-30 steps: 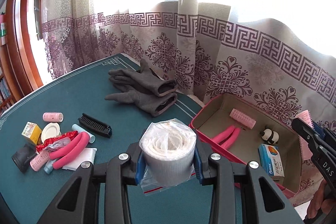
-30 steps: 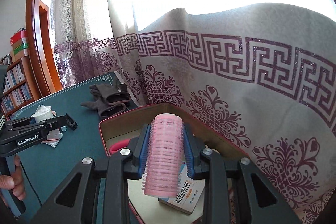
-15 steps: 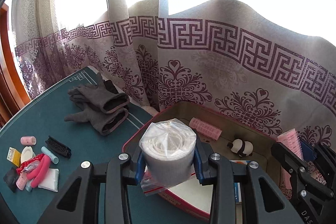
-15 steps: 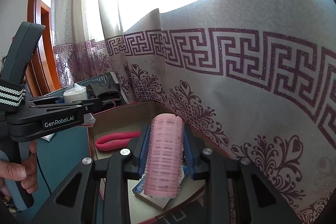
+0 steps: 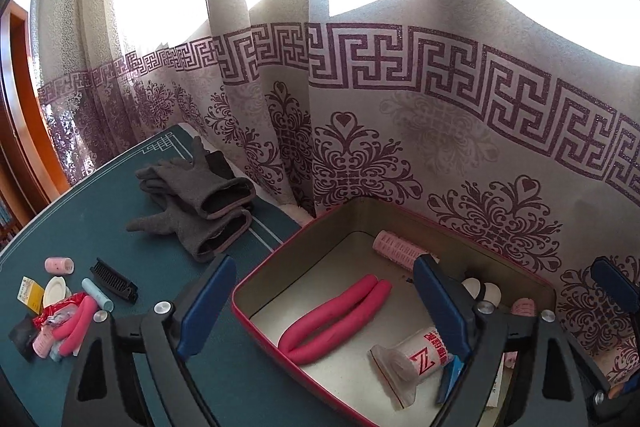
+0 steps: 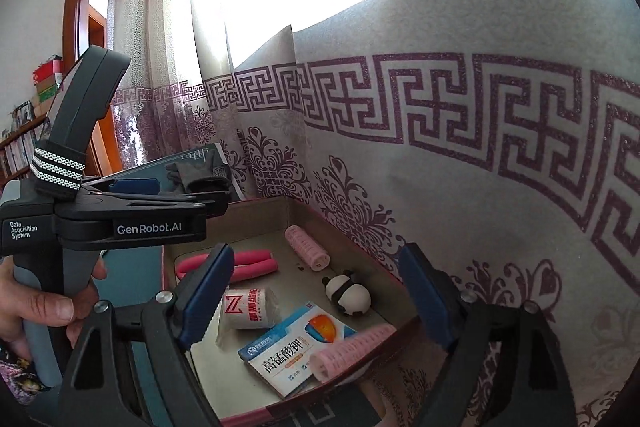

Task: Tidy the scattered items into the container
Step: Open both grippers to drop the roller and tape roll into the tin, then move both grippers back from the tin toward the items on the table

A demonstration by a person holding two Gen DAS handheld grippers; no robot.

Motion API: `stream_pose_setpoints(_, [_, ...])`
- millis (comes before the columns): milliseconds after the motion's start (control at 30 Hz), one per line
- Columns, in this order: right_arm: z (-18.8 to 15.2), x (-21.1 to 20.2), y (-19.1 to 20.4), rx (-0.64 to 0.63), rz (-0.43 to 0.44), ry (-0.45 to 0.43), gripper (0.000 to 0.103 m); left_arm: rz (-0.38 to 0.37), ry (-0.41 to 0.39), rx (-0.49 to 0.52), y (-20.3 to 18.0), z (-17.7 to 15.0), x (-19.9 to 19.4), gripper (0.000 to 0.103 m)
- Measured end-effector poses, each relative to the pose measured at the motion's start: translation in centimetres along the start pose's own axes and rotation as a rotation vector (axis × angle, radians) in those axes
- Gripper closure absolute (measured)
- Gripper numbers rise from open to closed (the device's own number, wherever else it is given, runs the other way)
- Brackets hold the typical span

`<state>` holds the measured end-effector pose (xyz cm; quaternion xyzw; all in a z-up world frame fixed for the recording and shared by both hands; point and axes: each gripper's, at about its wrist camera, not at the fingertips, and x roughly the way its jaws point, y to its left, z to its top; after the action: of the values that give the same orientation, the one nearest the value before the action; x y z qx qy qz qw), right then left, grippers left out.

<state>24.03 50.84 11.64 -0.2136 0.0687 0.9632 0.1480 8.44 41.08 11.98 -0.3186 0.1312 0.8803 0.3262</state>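
A red tin box point(image 5: 256, 277) with a beige inside point(image 6: 294, 213) stands at the table's far right by the curtain. My left gripper point(image 5: 324, 301) is open above it. A bagged white roll point(image 5: 416, 355) point(image 6: 250, 309) lies loose inside, beside a bent pink foam roller point(image 5: 340, 319). My right gripper point(image 6: 316, 293) is open above the box. A pink hair roller point(image 6: 352, 349) lies below it against a blue-and-white medicine box point(image 6: 296, 347). Another pink roller point(image 6: 306, 247) and a panda toy point(image 6: 348, 295) also lie inside.
On the green table point(image 5: 100, 211) lie grey gloves point(image 5: 196, 203), a black comb point(image 5: 114, 285), a small pink roller point(image 5: 59, 265), a yellow box point(image 5: 31, 297) and a pile of pink rollers point(image 5: 64, 331). A patterned curtain point(image 5: 400, 131) hangs right behind the box.
Both grippers opened. The bagged white roll dropped from the left one and the pink hair roller from the right one; both now lie in the box.
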Motion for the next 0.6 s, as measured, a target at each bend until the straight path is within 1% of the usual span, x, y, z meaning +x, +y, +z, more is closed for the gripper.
stream_pose_setpoints(167, [-0.4,0.8,-0.3,0.022,0.034,0.030,0.015,0.047,0.021,-0.058,1.9,0.2,0.8,0.010])
stream_pose_setpoints(200, [-0.5,1.1,-0.3,0.026,0.043,0.038,0.015,0.055,0.023,-0.065,2.1,0.2,1.0,0.004])
stream_pose_setpoints(233, [-0.6,1.3,-0.3,0.027,0.053,0.045,0.015,0.064,0.021,-0.069,2.3,0.2,1.0,0.000])
stream_pose_setpoints(333, [-0.7,1.6,0.1,0.011,0.078,0.055,0.015,0.089,0.024,-0.067,2.7,0.2,1.4,0.001])
stream_pose_setpoints(500, [-0.2,1.4,0.7,-0.039,0.095,0.038,0.014,0.134,0.049,-0.060,3.4,0.1,1.9,0.001])
stream_pose_setpoints(600, [0.2,1.6,0.8,-0.046,0.114,0.053,0.013,0.155,0.049,-0.059,3.8,0.2,1.7,0.001])
